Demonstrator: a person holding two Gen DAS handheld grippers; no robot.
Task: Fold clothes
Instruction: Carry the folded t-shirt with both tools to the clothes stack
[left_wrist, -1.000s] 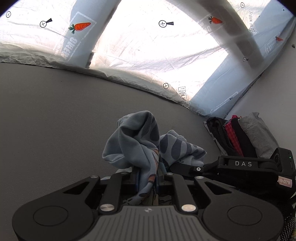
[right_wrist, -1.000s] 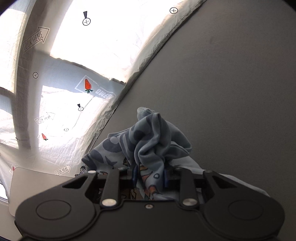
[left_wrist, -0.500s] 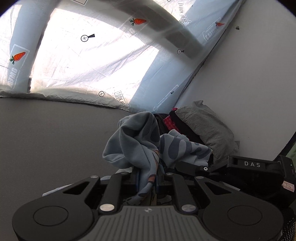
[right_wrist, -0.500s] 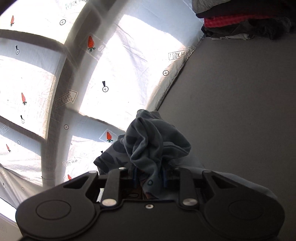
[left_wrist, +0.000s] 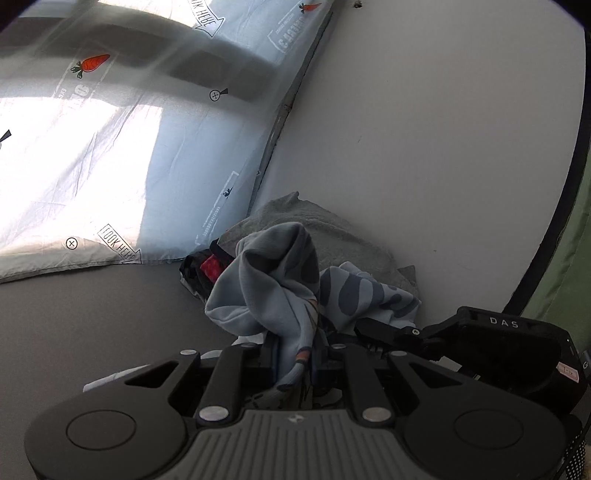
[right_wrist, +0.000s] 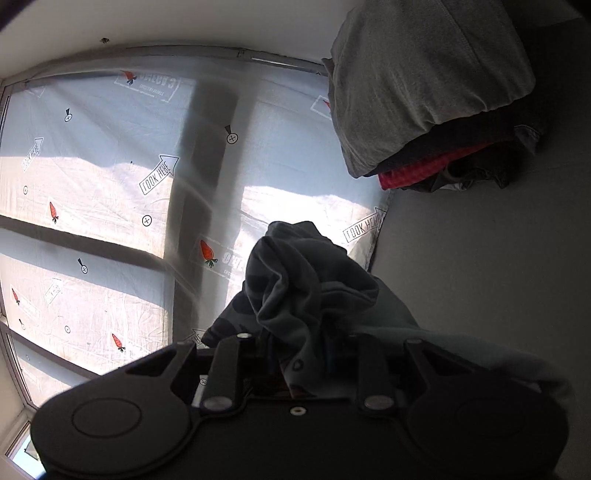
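Grey surface (left_wrist: 92, 306) below; left gripper (left_wrist: 293, 354) and right gripper (right_wrist: 303, 354) each clamp bunched blue patterned garment (left_wrist: 266, 291) between jaws.

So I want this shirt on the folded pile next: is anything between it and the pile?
Nothing visible. Both grippers hold the blue shirt, and only bare grey surface lies between it and the pile with the grey top.
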